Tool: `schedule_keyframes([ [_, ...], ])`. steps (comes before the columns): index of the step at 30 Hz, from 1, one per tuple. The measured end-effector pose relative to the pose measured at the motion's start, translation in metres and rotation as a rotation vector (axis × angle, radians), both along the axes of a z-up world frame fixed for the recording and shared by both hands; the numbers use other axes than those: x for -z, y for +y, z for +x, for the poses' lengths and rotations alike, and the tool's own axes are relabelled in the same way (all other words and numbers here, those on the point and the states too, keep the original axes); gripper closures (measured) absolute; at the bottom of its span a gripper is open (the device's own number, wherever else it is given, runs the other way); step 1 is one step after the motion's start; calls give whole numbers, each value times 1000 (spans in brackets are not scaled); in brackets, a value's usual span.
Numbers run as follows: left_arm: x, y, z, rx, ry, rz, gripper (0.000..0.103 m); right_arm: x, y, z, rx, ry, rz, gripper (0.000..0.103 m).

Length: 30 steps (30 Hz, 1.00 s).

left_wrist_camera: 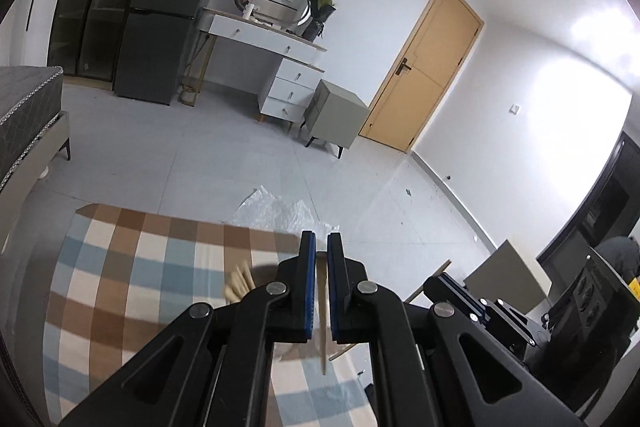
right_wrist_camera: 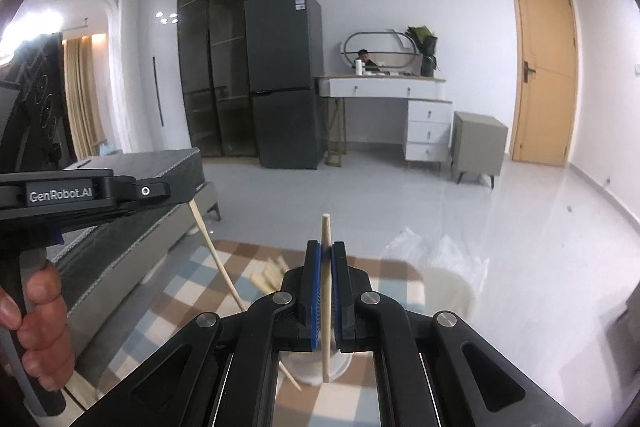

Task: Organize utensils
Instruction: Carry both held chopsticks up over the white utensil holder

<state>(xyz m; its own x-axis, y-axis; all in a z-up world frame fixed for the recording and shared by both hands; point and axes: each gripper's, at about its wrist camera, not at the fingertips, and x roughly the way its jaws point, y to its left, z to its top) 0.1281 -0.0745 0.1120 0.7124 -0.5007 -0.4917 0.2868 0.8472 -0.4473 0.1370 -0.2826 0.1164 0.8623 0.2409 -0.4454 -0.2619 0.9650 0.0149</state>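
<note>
My left gripper [left_wrist_camera: 321, 247] is shut on a pale wooden chopstick [left_wrist_camera: 323, 331] that hangs down between the blue pads over a checked tablecloth [left_wrist_camera: 132, 267]. My right gripper [right_wrist_camera: 327, 251] is shut on a second chopstick [right_wrist_camera: 326, 227], which stands nearly upright. In the right wrist view the left gripper [right_wrist_camera: 160, 193] is at the left, held by a hand [right_wrist_camera: 36, 307], and its chopstick [right_wrist_camera: 216, 255] slants down. In the left wrist view the right gripper [left_wrist_camera: 440, 287] is at the right. Several loose chopsticks [right_wrist_camera: 270, 273] lie on the cloth beyond both grippers. A whitish round container [right_wrist_camera: 320, 367] sits below the right gripper, mostly hidden.
Crumpled clear plastic [left_wrist_camera: 280, 211] lies on the tiled floor past the table's far edge. A grey bed [right_wrist_camera: 132, 187] stands at the left. Against the far wall are a dark fridge [right_wrist_camera: 284, 79], a white dresser [right_wrist_camera: 400, 99], a grey nightstand [right_wrist_camera: 478, 143] and a wooden door [right_wrist_camera: 544, 67].
</note>
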Motion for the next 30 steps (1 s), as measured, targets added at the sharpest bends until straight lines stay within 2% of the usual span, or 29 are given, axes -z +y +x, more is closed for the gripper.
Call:
schedule_keyframes([
  [9,11,13,48,-51,-4,-15,102,-7,25,50,-72,-21,-63,99],
  [15,25,23,69,-93,33,-76,102,-2,44,74,-121,-24,-114,99],
  [20,33,28,80,-124,53,-100,102,8,58,89,-158,-12,-162,99],
  [30,48,34,86,-157,71,-99,102,31,67,108,-188,39,-202,99],
])
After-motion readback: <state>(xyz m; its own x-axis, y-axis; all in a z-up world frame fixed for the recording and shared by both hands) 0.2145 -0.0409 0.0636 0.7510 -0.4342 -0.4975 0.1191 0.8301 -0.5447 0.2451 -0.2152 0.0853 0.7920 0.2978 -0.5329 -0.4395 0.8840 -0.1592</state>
